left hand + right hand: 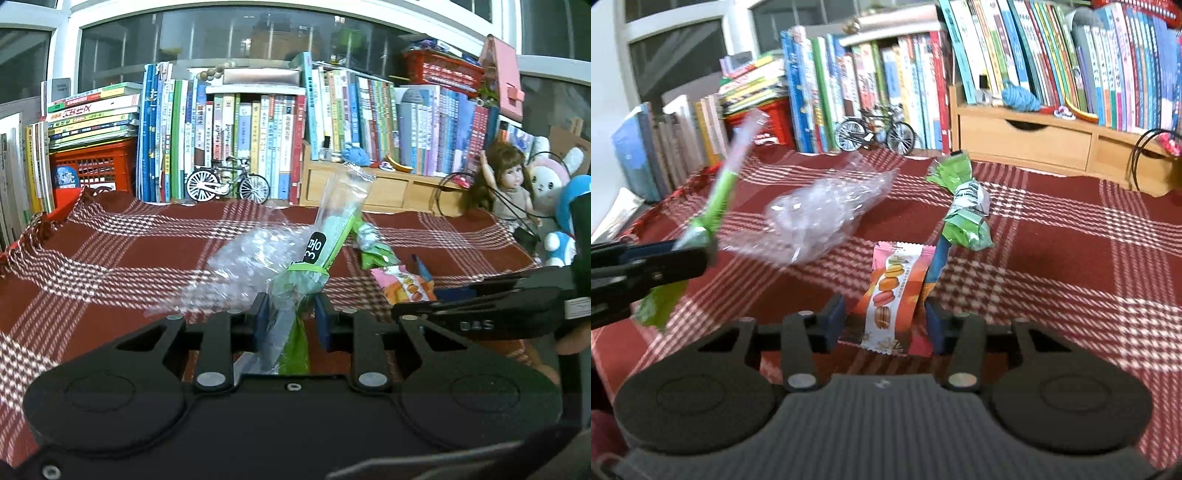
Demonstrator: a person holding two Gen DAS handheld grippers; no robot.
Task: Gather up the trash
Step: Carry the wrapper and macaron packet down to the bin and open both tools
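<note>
My left gripper point(290, 314) pinches a long green wrapper point(334, 229); my right gripper's point(886, 321) fingers point(833, 317) flank the pink macaron packet point(892, 295) on the table point(1071, 277), pads not quite touching.

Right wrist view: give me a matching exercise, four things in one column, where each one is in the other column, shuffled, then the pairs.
1. long green-and-clear plastic wrapper
2. pink macaron snack packet
3. crumpled clear plastic film
4. miniature metal bicycle

A. lying loose on the checked red cloth
B. standing in front of the books
C. clamped in the left gripper
D. between the fingers of the right gripper

Pairs: 1-C, 2-D, 3-A, 4-B
</note>
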